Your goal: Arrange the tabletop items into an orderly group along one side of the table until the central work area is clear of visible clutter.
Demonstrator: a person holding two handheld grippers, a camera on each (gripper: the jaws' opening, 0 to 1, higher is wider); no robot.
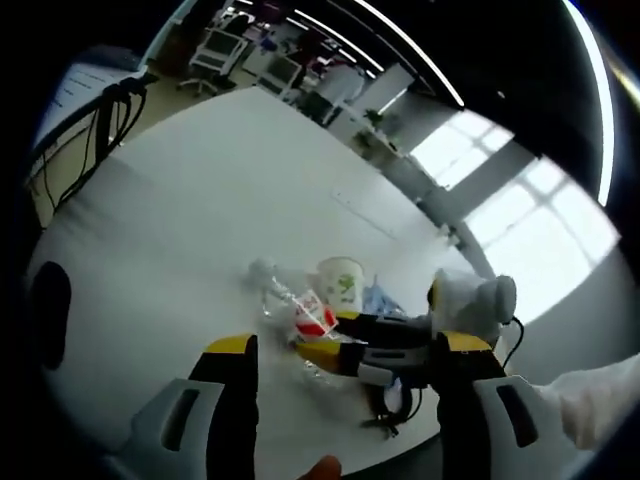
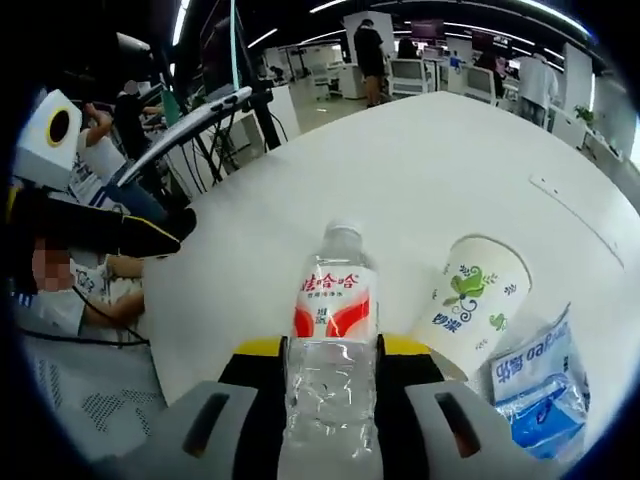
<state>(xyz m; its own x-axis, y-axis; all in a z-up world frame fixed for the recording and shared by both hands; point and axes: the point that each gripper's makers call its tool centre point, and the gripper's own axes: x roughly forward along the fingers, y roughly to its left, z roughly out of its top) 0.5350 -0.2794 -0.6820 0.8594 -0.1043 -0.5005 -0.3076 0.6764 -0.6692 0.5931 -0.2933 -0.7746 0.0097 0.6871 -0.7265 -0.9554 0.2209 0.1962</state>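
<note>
Water bottle (image 2: 331, 350), clear with a red and white label, sits clamped between the jaws of our right tool (image 2: 330, 380) in the right gripper view; its capped neck points straight ahead, away from the tool, over the white counter (image 2: 420, 170). Just right of that tool lies a white paper cup (image 2: 470, 300) with a green leaf print, tipped on its side and touching or nearly touching the bottle. Further right, by the cup's base, rests a blue and white packet (image 2: 535, 385). To the left of the tool we see the other tool's black and yellow arm (image 2: 110, 232) reaching in, and past the counter edge a seated person (image 2: 95, 150) and a stand with cables (image 2: 225, 110).

In the left gripper view our left tool (image 1: 345, 385) stands wide, nothing between its jaws. Ahead of it we see the right tool (image 1: 385, 350), black with yellow tips, gripping the bottle (image 1: 295, 310). Just beyond stands out the paper cup (image 1: 340, 282), with the blue packet (image 1: 380, 298) to its right. A gloved hand (image 1: 470, 300) holds the right tool from the right. The counter (image 1: 220, 180) stretches bare ahead and left, and bright windows (image 1: 520, 200) lie far beyond to the right.
</note>
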